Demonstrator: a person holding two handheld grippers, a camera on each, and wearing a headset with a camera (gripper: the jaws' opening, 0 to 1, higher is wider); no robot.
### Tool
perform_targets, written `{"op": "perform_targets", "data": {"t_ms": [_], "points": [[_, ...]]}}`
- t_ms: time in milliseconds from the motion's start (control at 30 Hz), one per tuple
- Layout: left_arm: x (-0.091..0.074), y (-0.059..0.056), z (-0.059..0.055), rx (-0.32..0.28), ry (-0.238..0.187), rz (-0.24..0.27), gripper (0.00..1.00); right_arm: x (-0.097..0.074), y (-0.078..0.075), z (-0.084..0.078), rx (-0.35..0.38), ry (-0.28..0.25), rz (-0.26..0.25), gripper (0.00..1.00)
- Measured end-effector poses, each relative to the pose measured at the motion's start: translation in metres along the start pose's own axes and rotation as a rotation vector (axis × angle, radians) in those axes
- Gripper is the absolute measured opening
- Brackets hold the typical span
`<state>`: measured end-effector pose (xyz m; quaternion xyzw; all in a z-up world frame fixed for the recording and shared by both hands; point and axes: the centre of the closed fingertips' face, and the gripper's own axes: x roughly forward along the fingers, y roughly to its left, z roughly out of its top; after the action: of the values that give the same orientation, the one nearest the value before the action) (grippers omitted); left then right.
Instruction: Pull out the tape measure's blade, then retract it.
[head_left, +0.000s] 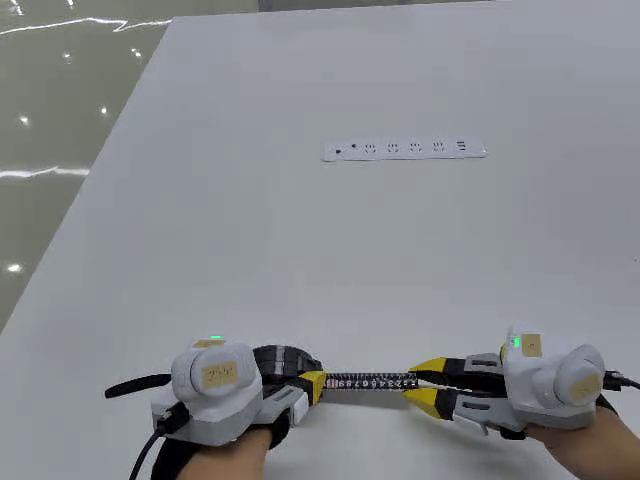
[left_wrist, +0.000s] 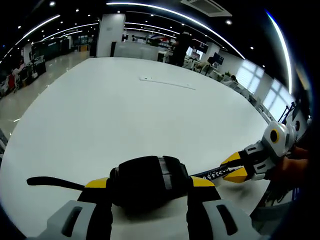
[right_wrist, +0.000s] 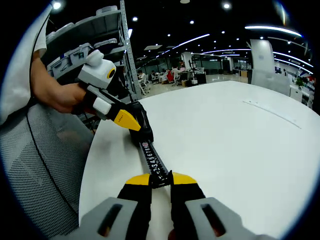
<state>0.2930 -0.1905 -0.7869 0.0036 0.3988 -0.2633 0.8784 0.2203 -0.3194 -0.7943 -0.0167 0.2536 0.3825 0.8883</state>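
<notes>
Open-plan office, a bit lab-like. Big white table (head_left: 300, 250) under the left gripper (left_wrist: 150, 182), with a power strip (head_left: 404, 150) on it well ahead. Glossy floor (head_left: 60, 120) off to that gripper's left. Long ceiling light strips (left_wrist: 150, 7) overhead, column (left_wrist: 110, 32) far ahead, windows (left_wrist: 260, 80) to the right. Metal rack (right_wrist: 95, 25) holding grey parts stands left of the right gripper (right_wrist: 161, 178); desks with people (right_wrist: 170, 75) far beyond it.

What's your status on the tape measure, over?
Left gripper shut on case. Right gripper shut on blade, partly out. Power strip far back, away from both.
</notes>
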Motion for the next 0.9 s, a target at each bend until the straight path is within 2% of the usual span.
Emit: {"op": "perform_targets", "data": {"t_ms": [633,900], "points": [[-0.001,0.0,0.001,-0.013,-0.005,-0.017,0.57,0.034,0.013,0.01,0.018,-0.01,0.033,0.12],[0.0,0.001,0.001,-0.021,-0.011,-0.024,0.57,0.045,0.016,0.013,0.009,0.007,0.046,0.11]]}}
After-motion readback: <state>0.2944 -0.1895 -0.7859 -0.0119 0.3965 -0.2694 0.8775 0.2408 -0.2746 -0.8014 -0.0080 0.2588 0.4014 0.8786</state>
